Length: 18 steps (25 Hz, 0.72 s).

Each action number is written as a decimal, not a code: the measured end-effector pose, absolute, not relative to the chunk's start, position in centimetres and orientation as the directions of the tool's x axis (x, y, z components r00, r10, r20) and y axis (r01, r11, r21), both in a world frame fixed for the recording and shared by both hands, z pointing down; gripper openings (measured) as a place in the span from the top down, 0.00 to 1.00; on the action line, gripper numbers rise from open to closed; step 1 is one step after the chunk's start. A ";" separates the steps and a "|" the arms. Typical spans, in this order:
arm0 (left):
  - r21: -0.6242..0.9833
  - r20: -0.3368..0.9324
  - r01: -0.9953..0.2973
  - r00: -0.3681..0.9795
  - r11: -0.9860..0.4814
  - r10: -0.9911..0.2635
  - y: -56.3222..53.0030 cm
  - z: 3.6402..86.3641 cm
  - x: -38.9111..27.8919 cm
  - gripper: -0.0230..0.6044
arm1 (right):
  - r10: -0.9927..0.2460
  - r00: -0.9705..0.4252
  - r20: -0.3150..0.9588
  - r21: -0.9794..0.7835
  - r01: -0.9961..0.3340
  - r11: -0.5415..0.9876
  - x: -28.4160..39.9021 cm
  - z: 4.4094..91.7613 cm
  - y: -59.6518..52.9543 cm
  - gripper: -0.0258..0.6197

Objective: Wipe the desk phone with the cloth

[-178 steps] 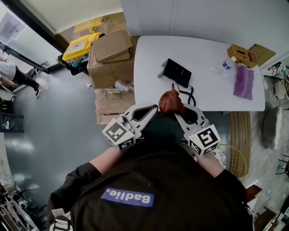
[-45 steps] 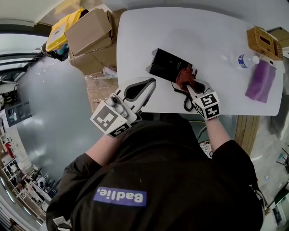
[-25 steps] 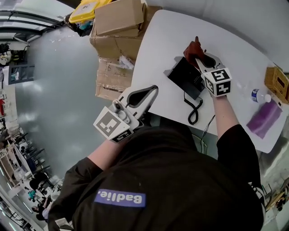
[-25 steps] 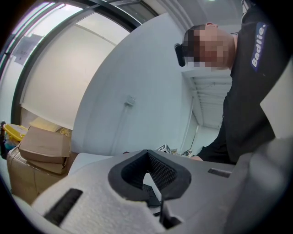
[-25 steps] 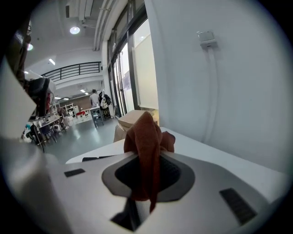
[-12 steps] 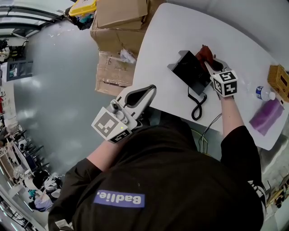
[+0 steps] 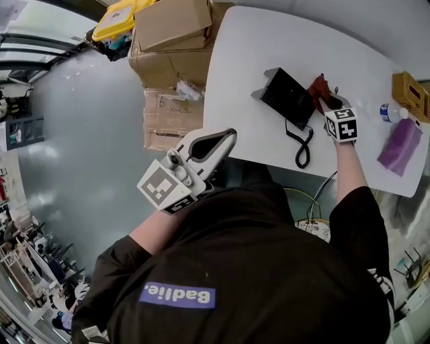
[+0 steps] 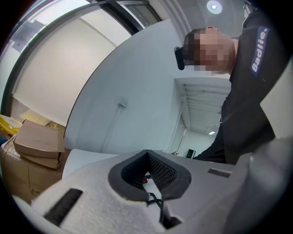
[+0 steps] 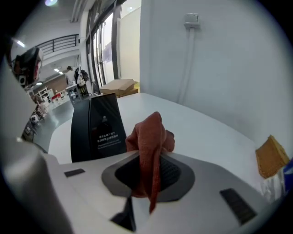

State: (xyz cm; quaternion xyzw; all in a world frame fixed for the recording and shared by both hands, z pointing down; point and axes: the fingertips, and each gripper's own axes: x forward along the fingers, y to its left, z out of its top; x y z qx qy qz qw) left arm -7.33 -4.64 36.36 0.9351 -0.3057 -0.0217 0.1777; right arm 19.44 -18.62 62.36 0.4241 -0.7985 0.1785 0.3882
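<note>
A black desk phone (image 7: pixel 287 97) sits on the white table (image 7: pixel 255 141), with its coiled cord (image 7: pixel 304 149) trailing toward the near edge. My right gripper (image 7: pixel 327 101) is shut on a rust-red cloth (image 7: pixel 317 87), held just right of the phone. In the right gripper view the cloth (image 9: pixel 151 146) bunches up between the jaws, and the phone (image 9: pixel 98 128) stands to its left. My left gripper (image 7: pixel 218 144) hangs off the table's near edge, by my body, jaws shut with nothing between them (image 8: pixel 151 176).
Cardboard boxes (image 7: pixel 171 40) and a yellow bin (image 7: pixel 121 17) stand on the floor left of the table. On the table's right end are a tan box (image 7: pixel 410 94), a water bottle (image 7: pixel 390 111) and a purple cloth (image 7: pixel 398 146). A cable (image 7: pixel 319 195) drops below the table edge.
My right gripper with the cloth has moved from the phone's far side round to its right side. My head view has shifted. The left gripper has kept still.
</note>
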 end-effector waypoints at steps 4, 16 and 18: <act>0.347 0.055 -0.512 0.848 -0.786 -0.528 -2.9 36.1 -9.7 0.95 | -0.645 -0.230 0.729 0.145 -0.869 0.473 20.0 58.8 -17.4 0.87; 0.308 -0.041 -0.219 0.969 -0.926 -0.243 3.8 33.7 -12.2 0.95 | -0.799 -0.241 0.551 0.114 -0.927 0.359 7.4 44.0 -2.6 0.87; 0.307 -0.047 -0.193 0.975 -0.932 -0.217 4.7 33.5 -11.8 0.95 | -0.809 -0.269 0.522 0.107 -0.921 0.375 5.3 41.8 -0.5 0.87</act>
